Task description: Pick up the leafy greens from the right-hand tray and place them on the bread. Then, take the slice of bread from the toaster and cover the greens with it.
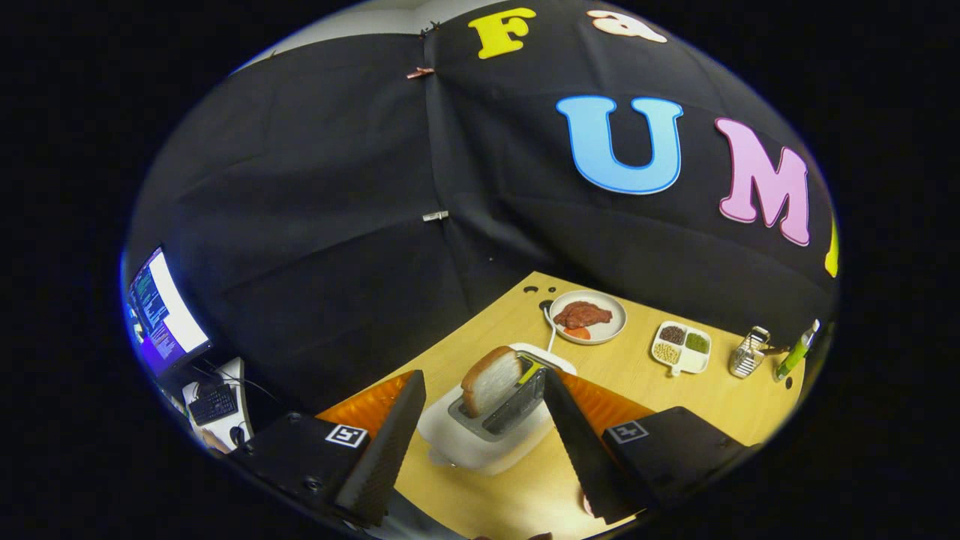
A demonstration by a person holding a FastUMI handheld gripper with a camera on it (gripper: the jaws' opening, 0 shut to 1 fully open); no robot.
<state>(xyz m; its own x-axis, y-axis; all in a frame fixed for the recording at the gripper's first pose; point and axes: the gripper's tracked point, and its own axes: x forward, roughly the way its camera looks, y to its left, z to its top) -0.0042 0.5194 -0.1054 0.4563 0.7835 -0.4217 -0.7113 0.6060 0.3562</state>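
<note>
Hand-held gripper [480, 409] hangs open and empty above the worktop [615, 375], fingers spread either side of the toaster [487, 427], apparently lining up on the bread slice [491, 379] standing in its slot just ahead.

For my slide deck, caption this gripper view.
Open fingers frame a white toaster with a bread slice standing in its slot.
</note>
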